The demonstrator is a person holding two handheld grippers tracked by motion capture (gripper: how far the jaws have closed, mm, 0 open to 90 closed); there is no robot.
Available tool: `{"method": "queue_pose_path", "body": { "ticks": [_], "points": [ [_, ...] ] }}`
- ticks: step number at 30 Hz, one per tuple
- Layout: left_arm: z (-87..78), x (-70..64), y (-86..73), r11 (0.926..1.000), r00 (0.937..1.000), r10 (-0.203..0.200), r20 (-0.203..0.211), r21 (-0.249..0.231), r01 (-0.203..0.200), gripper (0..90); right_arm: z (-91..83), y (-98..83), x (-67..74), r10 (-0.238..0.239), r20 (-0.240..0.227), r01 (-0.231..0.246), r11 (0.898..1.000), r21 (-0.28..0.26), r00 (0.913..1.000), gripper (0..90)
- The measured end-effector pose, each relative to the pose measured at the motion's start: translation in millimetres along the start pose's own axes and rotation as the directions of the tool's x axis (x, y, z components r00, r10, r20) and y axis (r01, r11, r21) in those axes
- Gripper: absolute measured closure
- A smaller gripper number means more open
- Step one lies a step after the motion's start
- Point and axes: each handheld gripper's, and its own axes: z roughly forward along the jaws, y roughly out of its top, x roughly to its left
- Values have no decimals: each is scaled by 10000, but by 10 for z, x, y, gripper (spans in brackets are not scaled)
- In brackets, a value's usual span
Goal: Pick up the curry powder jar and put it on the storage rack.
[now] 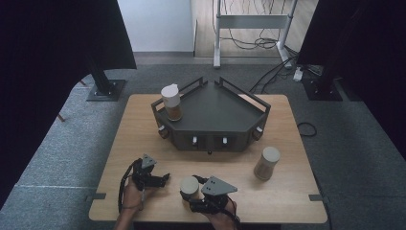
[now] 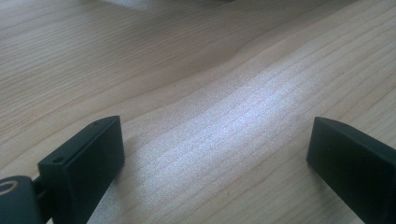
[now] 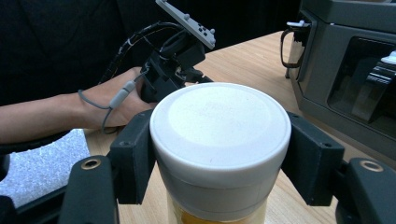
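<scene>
Nearest the person's edge of the counter (image 1: 143,143), a white-capped jar (image 3: 219,140) is clamped at its cap by the jaws of the right gripper (image 1: 201,194), one black pad pressed on each side; the jar stands upright on the wood, amber contents just visible below the cap. Since the hold is taken high on a smooth cap, the jar should be lifted straight up and kept vertical, so that it is not twisted or slipped out. Just to the left, the left gripper (image 1: 158,179) is rested low over bare wood with its jaws wide apart and nothing between them. Farther off, a second jar (image 1: 266,163) stands at the right. Beyond, a dark railed tray (image 1: 215,108) carries a third jar (image 1: 171,102) in its left corner; its rails should probably be cleared from above.
</scene>
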Motion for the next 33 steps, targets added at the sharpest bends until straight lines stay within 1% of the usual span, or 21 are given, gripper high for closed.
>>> {"method": "queue_pose_path", "body": {
  "ticks": [3,10,20,33],
  "points": [
    [0,0,0,10000,10000,1,1,-1,-1,36,0,17,11,-96,101,96,10000,17,9999,328],
    [0,0,0,10000,10000,3,2,-2,-3,36,-24,74,-24,-102,184,103,9999,-46,9998,328],
    [0,0,0,10000,10000,2,2,-3,-2,36,-50,162,-114,13,226,-11,10000,-92,9997,328],
    [1,0,-1,10000,10000,0,3,-8,0,36,-94,343,-211,-52,293,57,9999,-153,9996,327]
  ]
}}
